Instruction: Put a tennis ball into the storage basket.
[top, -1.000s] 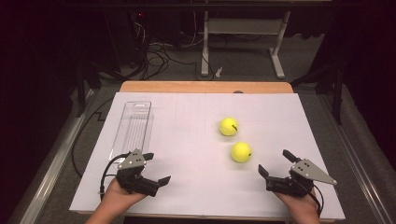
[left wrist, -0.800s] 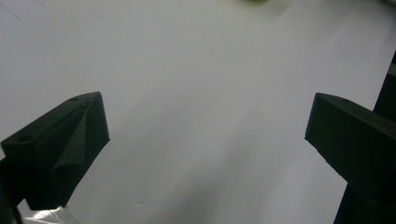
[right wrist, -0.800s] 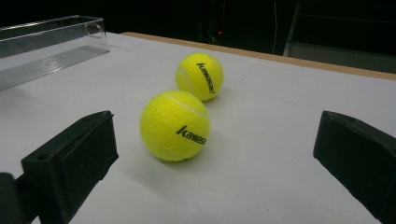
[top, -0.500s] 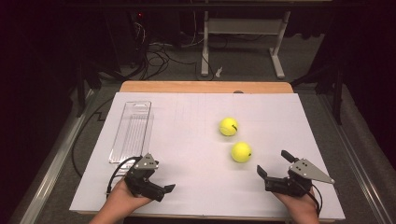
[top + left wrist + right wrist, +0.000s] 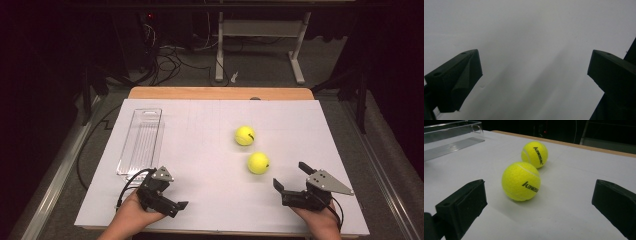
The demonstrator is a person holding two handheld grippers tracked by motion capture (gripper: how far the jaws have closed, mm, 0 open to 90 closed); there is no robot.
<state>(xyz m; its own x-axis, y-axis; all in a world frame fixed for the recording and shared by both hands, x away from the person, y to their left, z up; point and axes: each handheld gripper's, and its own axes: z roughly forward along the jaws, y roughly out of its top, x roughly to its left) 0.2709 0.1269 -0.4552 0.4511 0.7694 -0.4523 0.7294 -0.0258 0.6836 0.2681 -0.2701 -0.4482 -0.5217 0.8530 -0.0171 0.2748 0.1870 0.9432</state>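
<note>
Dim room, grey floor; tangled cables, white stand legs, wooden table edge

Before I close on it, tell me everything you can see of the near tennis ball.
The near ball is bright yellow felt with a pale curved seam and a black printed brand name on its side. It rests on the white table, untouched, with its shadow beneath. It sits ahead of the open right gripper, roughly centred between the jaws in the right gripper view. The far ball lies just behind it; whether they touch is unclear.
</note>
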